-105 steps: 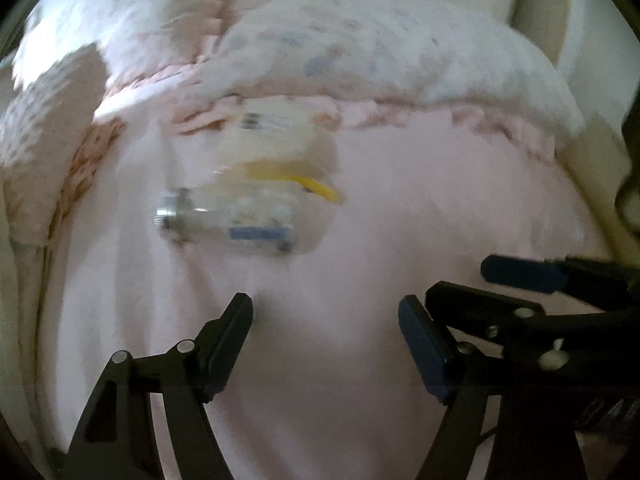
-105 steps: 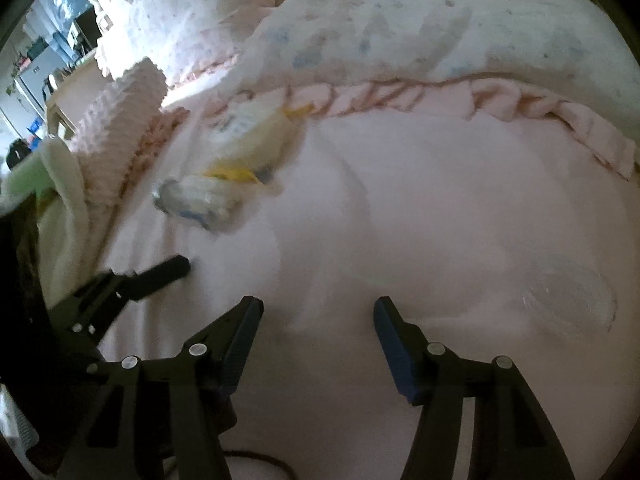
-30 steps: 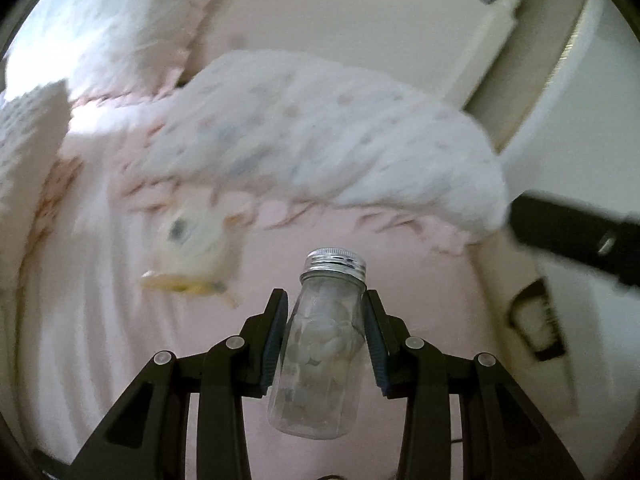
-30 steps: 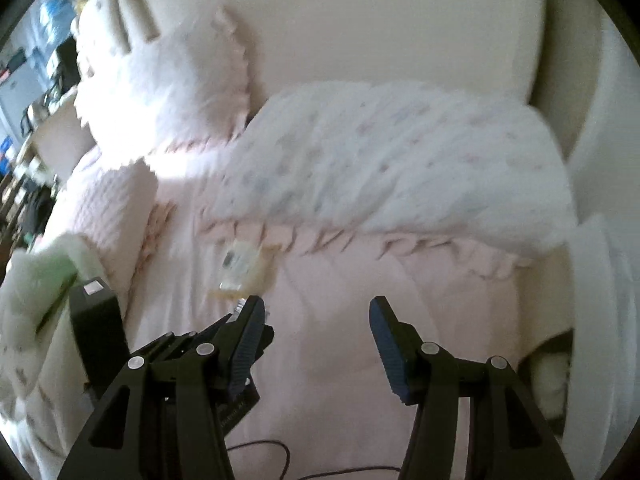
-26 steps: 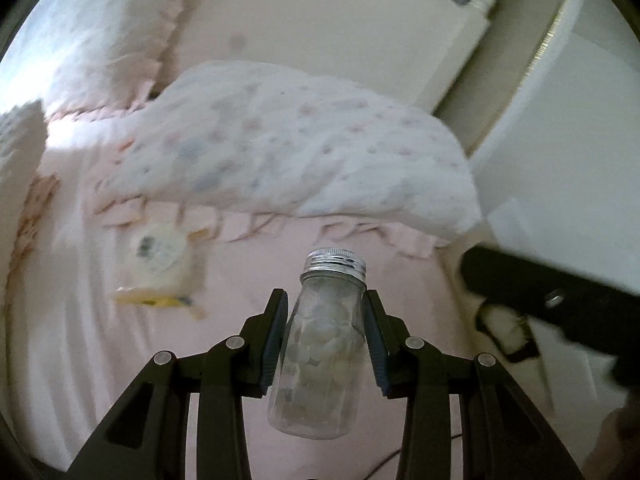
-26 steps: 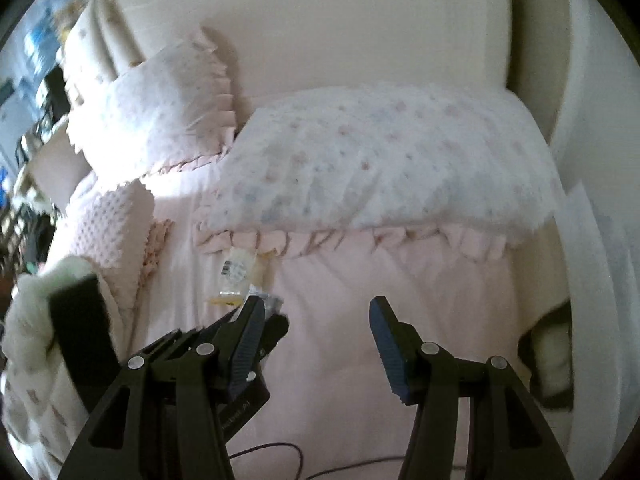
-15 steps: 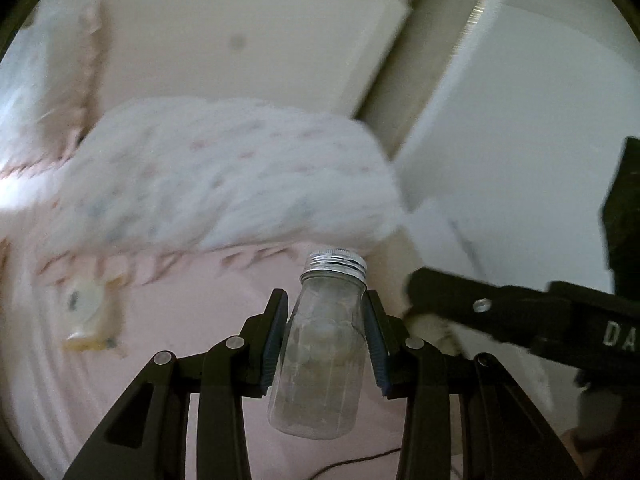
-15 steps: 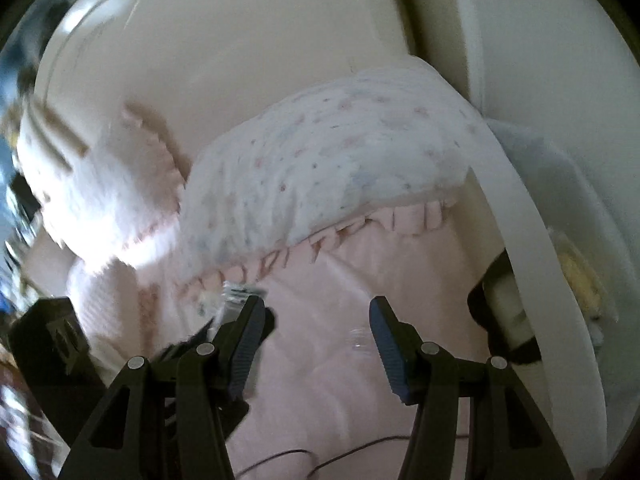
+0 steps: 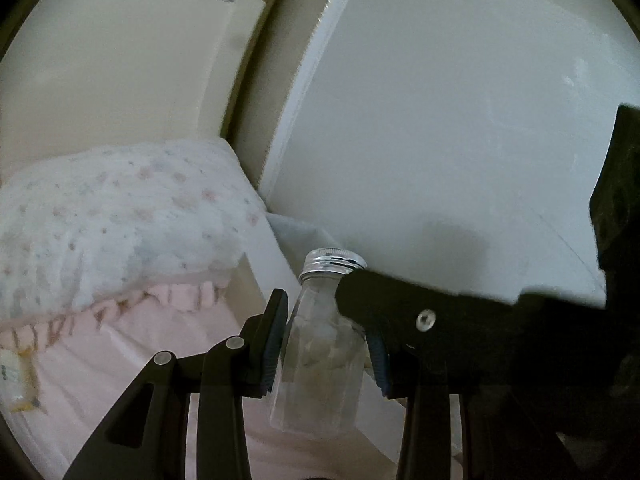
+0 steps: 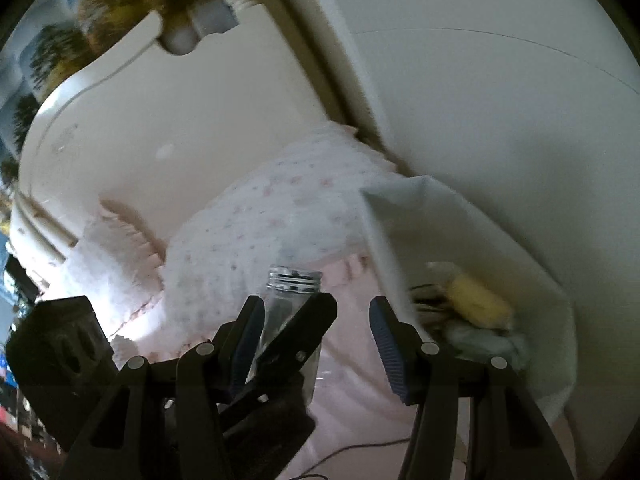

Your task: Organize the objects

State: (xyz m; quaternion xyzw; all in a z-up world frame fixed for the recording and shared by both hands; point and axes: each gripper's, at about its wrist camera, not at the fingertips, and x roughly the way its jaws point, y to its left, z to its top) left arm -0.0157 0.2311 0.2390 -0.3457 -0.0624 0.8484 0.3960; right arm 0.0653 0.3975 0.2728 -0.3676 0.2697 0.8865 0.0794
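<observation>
Since a second ago your view has swung off the middle of the bed toward its edge, so the white wall (image 9: 460,120) and the white bin (image 10: 552,292) beside the bed now fill much of both views. Your left gripper (image 9: 328,344) is clamped on the glass jar (image 9: 320,364), silver screw cap up, with pale pieces inside; it hangs above the pink bedsheet (image 9: 100,368) near the bed's edge. Your right gripper (image 10: 316,344) has its jaws parted with nothing between the pads, and its arm crosses in front of the jar in the left view. Behind lies the dotted pillow (image 9: 112,216) with its pink ruffle, against the cream headboard (image 10: 180,120). A yellow item (image 10: 478,300) rests among other things in the bin. A small packet (image 9: 16,380) lies on the sheet at the far left.
</observation>
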